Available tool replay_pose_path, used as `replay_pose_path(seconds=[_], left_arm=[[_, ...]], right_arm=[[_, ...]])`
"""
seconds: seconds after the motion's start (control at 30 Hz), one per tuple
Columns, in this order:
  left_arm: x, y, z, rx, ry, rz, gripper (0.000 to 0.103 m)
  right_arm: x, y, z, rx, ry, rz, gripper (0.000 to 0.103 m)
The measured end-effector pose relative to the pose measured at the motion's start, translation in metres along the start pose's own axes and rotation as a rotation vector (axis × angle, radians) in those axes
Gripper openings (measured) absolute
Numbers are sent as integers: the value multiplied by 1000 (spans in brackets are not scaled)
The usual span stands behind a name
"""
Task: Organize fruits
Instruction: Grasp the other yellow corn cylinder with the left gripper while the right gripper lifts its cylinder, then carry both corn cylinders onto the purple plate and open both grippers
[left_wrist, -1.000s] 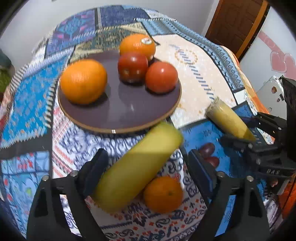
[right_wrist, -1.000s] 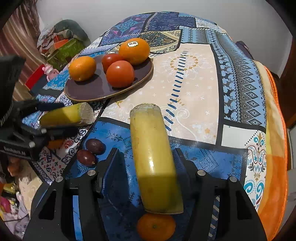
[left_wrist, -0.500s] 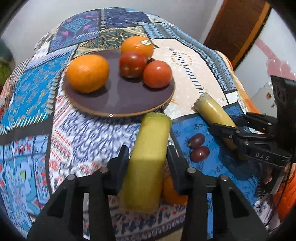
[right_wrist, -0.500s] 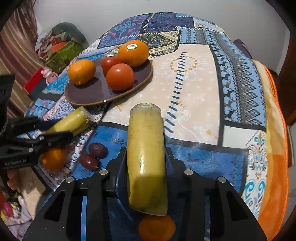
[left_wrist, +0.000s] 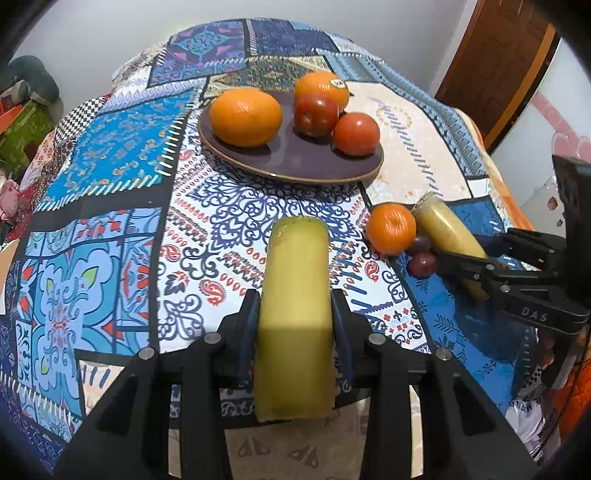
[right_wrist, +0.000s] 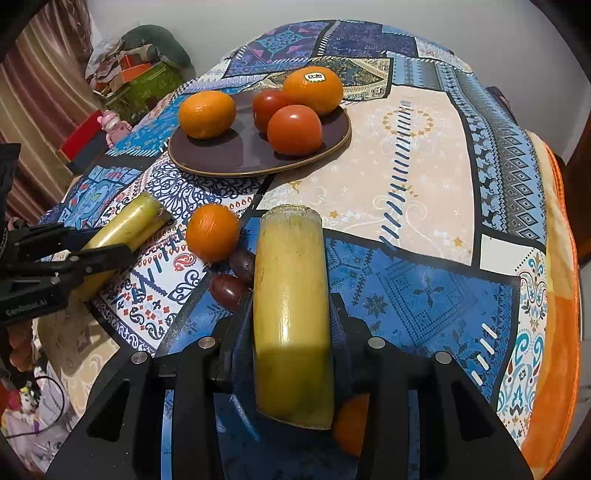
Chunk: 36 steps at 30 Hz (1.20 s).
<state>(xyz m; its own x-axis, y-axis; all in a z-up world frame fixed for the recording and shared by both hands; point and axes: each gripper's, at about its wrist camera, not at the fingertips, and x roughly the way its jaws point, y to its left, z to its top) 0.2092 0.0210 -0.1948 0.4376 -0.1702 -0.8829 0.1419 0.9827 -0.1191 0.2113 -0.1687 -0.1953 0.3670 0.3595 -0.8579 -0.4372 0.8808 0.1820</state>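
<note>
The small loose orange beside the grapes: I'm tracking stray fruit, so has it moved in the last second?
Cannot tell. In the left wrist view the small orange now touches the grapes, but that camera itself swung, and the right view hid it earlier.

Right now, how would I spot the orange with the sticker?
Find the dark round plate on the patterned tablecloth. Four fruits sit on it; the stickered orange is at the far edge, behind two red fruits. Only it carries a small label on top.
</note>
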Motion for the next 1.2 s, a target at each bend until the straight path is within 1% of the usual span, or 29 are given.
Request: replay_pose_path(seconds=[0.17,0.3,0.43,0.53,0.6,0.67,0.77,0.87,1.03,1.2], left_arm=[[10,-3,7,5,-1,-15,38],[16,0,8,2,-19,-35,37],[13,-5,8,16,-24,-16,37],[10,-3,11,-13,-25,-23,37],[6,1,13,-26,-37,-25,37],[0,3,16,-27,-60,-2,37],[-10,9,21,-43,-84,-12,37],[-20,12,28,-47,-111,-5,37],[-35,19,44,-57,-159,-4,37],[-46,26,61,-72,-197,-7,37]], right_arm=[[5,4,2,-21,3,-16,37],[7,5,0,-16,-17,-18,36],[4,5,0,-3,-39,-18,36],[-3,1,1,16,-66,-20,36],[-7,-2,3,32,-81,-14,36],[-12,-4,6,34,-98,-21,36],[-21,-6,15,40,-130,-18,36],[-26,-4,24,37,-155,-14,36],[-30,9,46,14,-194,-3,36],[-25,22,70,-9,-217,16,36]])
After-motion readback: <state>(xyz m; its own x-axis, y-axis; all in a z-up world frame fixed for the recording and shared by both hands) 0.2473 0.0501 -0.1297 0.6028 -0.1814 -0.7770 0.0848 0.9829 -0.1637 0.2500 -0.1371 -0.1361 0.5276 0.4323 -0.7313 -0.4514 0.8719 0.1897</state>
